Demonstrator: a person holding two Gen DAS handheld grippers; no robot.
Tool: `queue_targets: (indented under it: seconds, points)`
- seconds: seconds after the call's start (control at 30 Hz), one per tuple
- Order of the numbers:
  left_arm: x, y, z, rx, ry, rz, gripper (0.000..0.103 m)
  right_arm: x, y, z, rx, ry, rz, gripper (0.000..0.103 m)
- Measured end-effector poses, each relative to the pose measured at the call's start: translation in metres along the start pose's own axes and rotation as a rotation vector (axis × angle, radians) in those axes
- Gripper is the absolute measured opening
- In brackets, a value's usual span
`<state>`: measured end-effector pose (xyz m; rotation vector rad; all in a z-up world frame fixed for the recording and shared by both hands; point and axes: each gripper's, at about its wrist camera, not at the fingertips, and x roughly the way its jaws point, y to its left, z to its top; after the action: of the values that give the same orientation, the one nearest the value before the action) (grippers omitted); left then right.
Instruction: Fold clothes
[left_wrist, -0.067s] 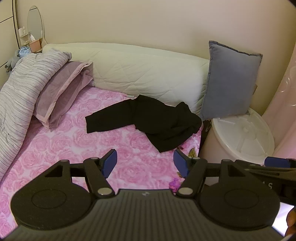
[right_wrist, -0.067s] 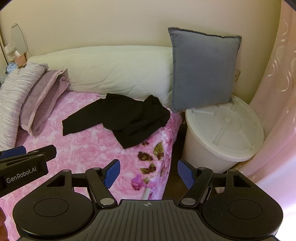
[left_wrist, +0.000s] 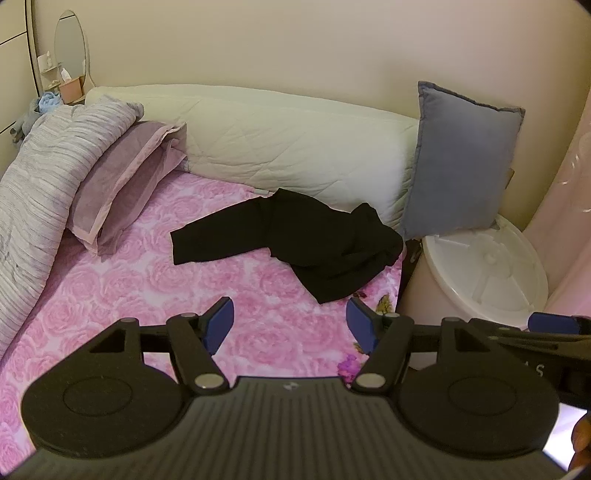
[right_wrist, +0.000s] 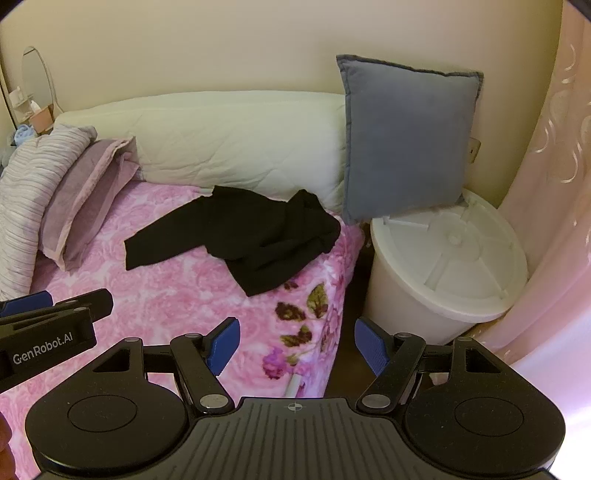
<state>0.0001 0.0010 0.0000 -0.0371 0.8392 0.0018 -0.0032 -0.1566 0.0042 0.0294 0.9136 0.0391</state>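
Hovering above the pink bed (left_wrist: 147, 288), the left gripper (left_wrist: 290, 325) and right gripper (right_wrist: 295, 343) hold their fingers spread and empty — folding not yet begun. A crumpled black garment (left_wrist: 306, 240) lies near the white bolster (left_wrist: 295, 147); reaching and flattening it likely come first.

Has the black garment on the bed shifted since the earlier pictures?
No. The black garment lies in the same spot, its right end just left of the grey cushion.
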Motion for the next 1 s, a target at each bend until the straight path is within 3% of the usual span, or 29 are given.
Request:
queue_targets:
  seconds: [1.0]
  points:
    - [-0.027,0.036,-0.022,-0.063,-0.037,-0.013,0.064,-0.027,0.019,-0.009,-0.045,-0.027,-0.003,0.072]
